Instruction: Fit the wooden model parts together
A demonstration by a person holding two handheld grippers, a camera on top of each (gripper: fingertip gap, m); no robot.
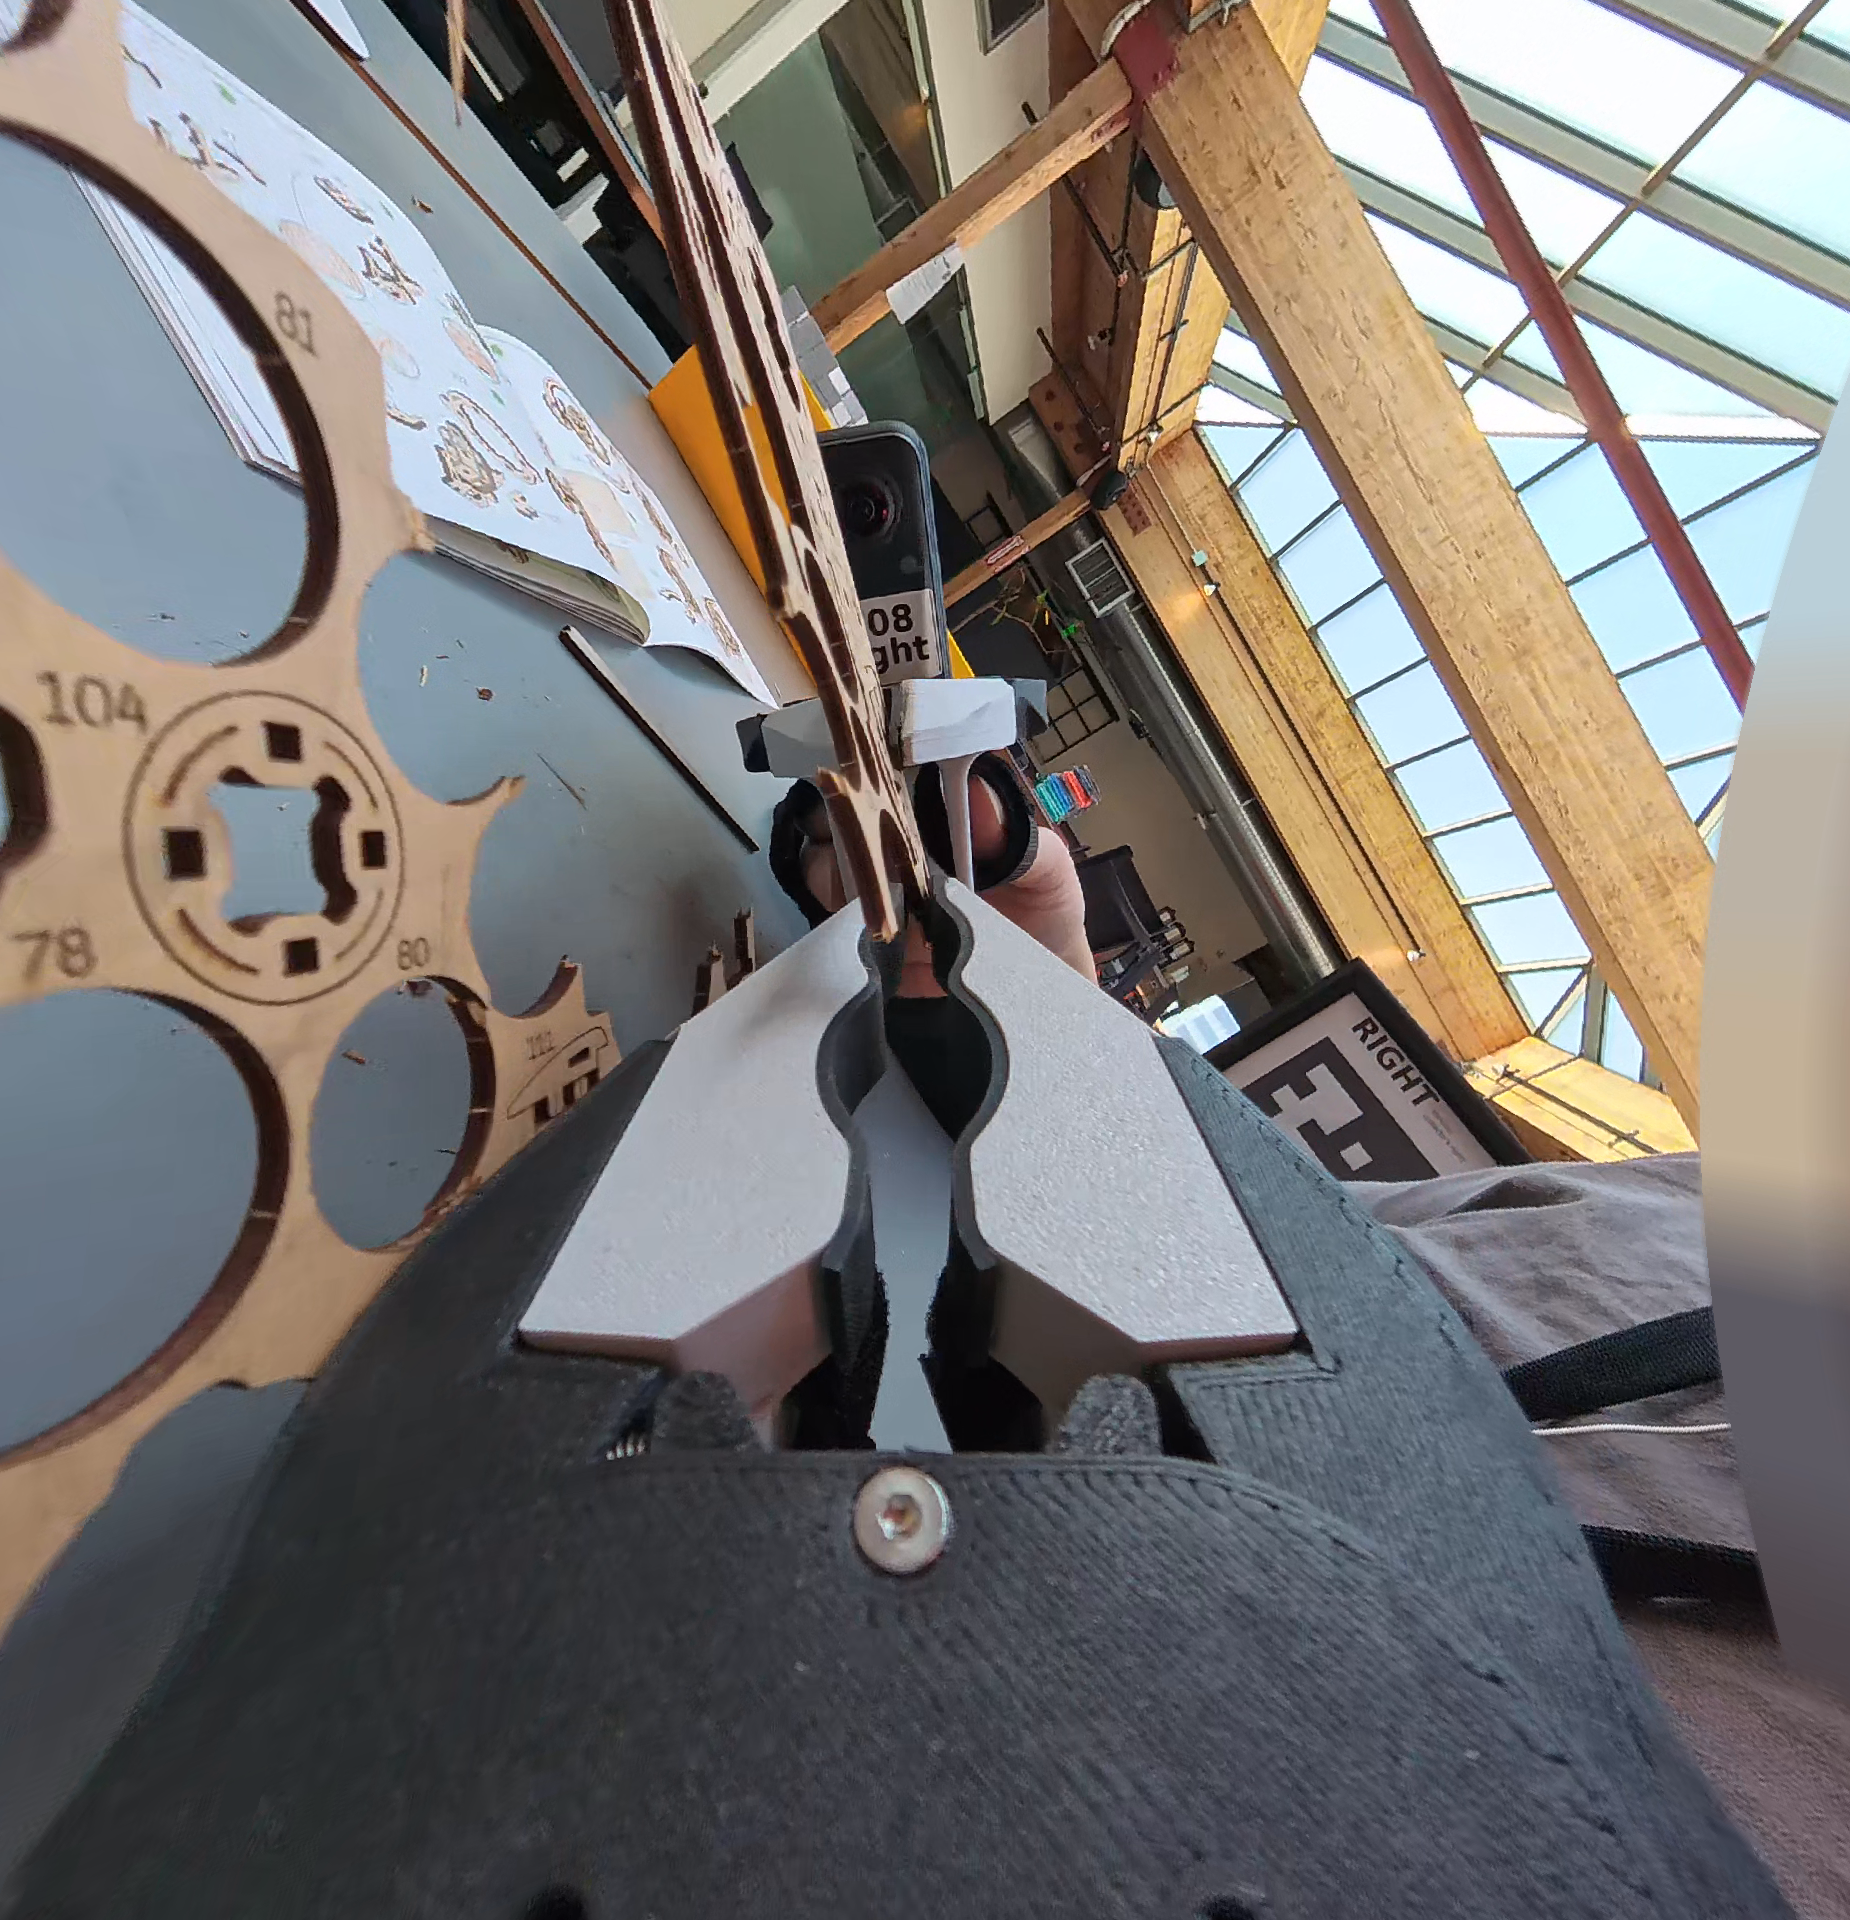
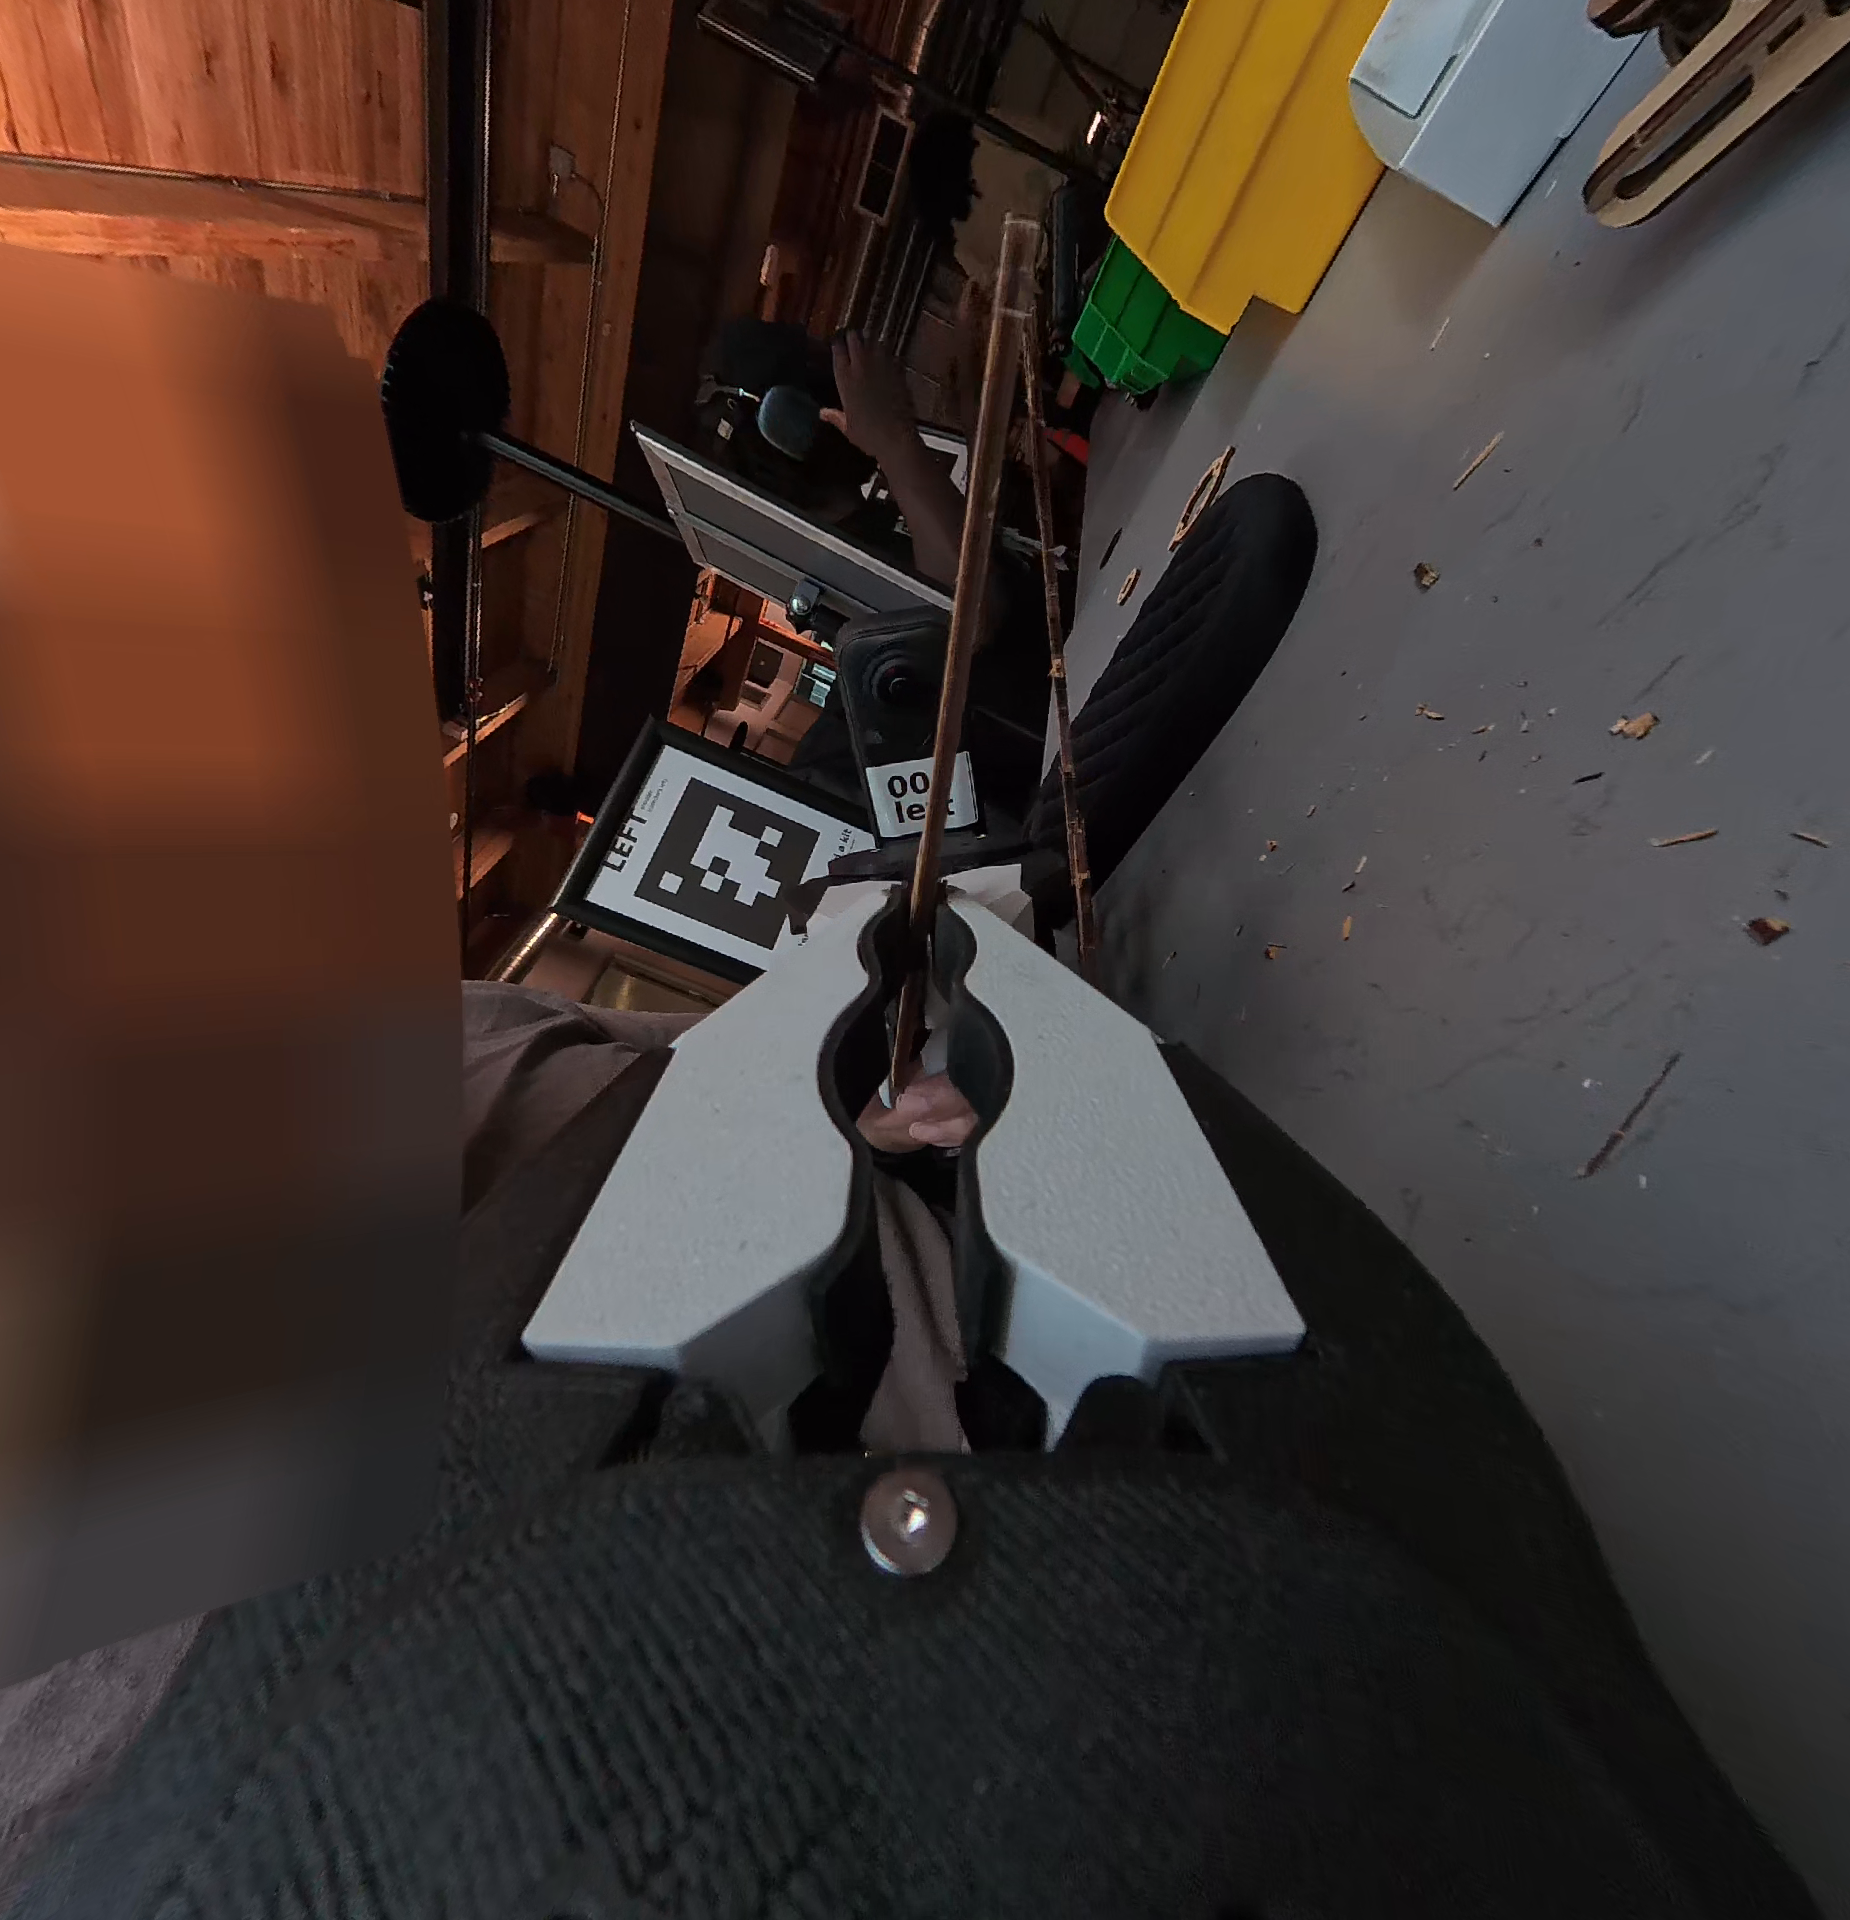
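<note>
A thin laser-cut wooden sheet [image 1: 755, 364] with several cut-outs stands edge-on between both grippers, above the grey table [image 1: 547, 748]. My left gripper [image 1: 905, 914] is shut on its near edge. My right gripper [image 1: 890, 727] faces it and clamps the same sheet from the far side. In the right wrist view the sheet [image 2: 978, 582] shows as a narrow dark strip. My right gripper [image 2: 916, 925] is shut on it, with the left gripper [image 2: 879, 873] just beyond. A second wooden sheet [image 1: 277, 831] with round holes and numbered parts lies at the left.
An open instruction booklet [image 1: 505, 436] lies on the table behind the flat sheet. A yellow bin [image 2: 1243, 156], a green bin [image 2: 1139, 322], a white box [image 2: 1482, 104] and a wooden part [image 2: 1710, 114] stand at the far table [image 2: 1523, 727] end. Wood chips litter the table. Both grippers' tips are close together, under 4 cm apart.
</note>
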